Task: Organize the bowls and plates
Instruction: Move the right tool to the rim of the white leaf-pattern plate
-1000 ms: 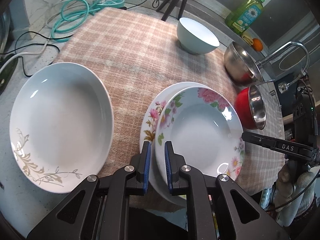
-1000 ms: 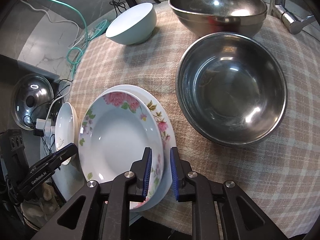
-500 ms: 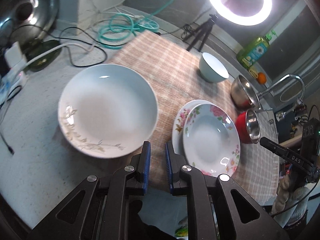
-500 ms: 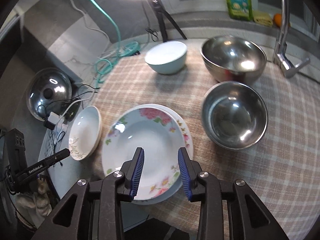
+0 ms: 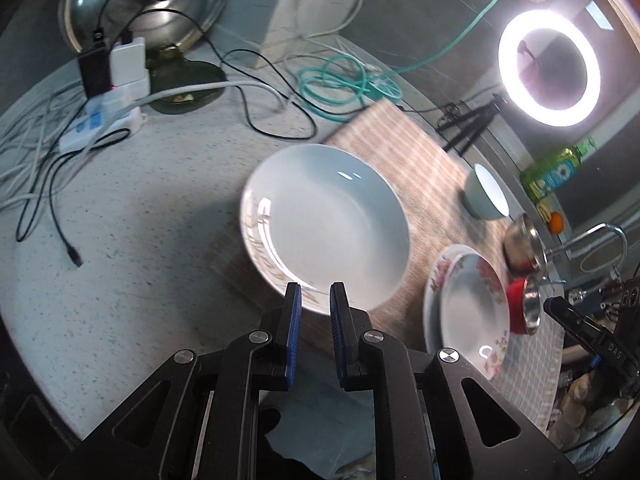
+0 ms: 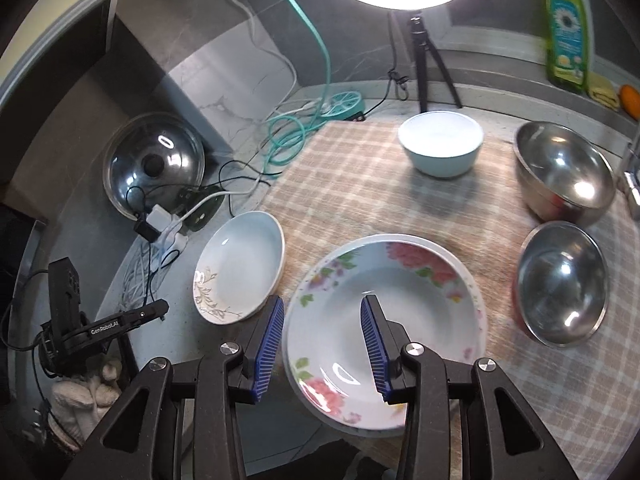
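Note:
Two floral plates (image 6: 384,320) lie stacked on the checked cloth (image 6: 360,184), also seen in the left wrist view (image 5: 472,308). My right gripper (image 6: 322,336) hovers over their near rim, open, its pads clear of the plates. Left of them a white plate with a leaf pattern (image 5: 324,220) (image 6: 240,268) sits half on the cloth. My left gripper (image 5: 316,296) is shut with only a narrow gap and holds nothing; it hangs over that plate's near rim. In the right wrist view the left gripper (image 6: 160,306) stays short of the white plate.
A light blue bowl (image 6: 440,144) stands at the back of the cloth, two steel bowls (image 6: 564,168) (image 6: 560,284) at the right. A pot lid (image 6: 154,164), power strip (image 5: 104,120) and cables crowd the left counter. A ring light tripod (image 6: 424,60) and soap bottle (image 6: 568,28) stand behind.
Both grippers have drawn back and risen from the floral plates' rim. The right jaws have spread apart. The left gripper has swung left to the white plate.

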